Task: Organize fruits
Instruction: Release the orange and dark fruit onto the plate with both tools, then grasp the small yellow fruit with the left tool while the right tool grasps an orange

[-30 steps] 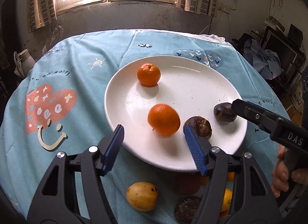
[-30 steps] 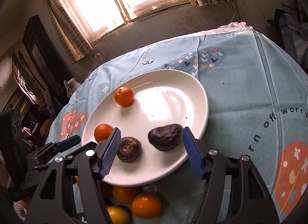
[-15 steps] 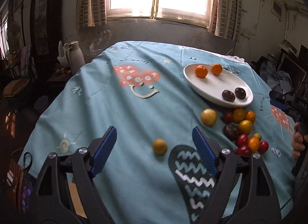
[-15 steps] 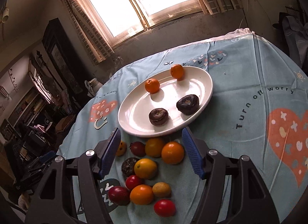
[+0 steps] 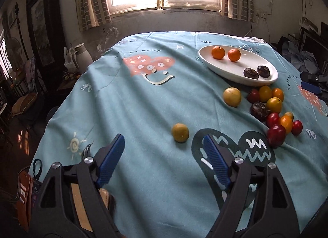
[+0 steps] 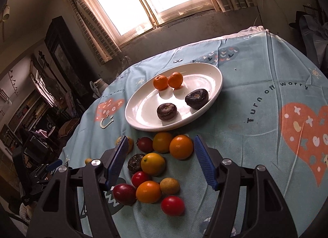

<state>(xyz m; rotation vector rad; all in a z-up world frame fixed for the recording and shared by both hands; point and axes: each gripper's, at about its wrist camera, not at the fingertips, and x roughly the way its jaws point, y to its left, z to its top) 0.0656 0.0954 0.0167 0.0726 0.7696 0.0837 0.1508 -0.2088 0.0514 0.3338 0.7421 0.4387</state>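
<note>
A white oval plate (image 5: 207, 61) (image 6: 147, 115) on the blue tablecloth holds two mandarins (image 5: 218, 52) (image 6: 175, 79) and two dark wrinkled fruits (image 5: 251, 72) (image 6: 166, 111). Near the plate lies a pile of several orange, yellow, red and dark fruits (image 5: 273, 103) (image 6: 153, 164). A big yellow fruit (image 5: 232, 96) sits to the left of the pile. One small yellow-green fruit (image 5: 180, 132) lies alone, just beyond my left gripper (image 5: 163, 141), which is open and empty. My right gripper (image 6: 160, 138) hangs open above the pile, touching nothing.
The round table's edge drops off on the left and close beneath the left gripper. A pale jug (image 5: 81, 55) stands on furniture beyond the left edge. Cluttered furniture and clothes (image 5: 303, 59) crowd the right. The right gripper's blue pad (image 5: 310, 88) shows at the right edge.
Both grippers have pulled back from the plate towards the near side of the table, the left one much farther. The left jaws stand wider than a second ago. The fruits on the plate stay put.
</note>
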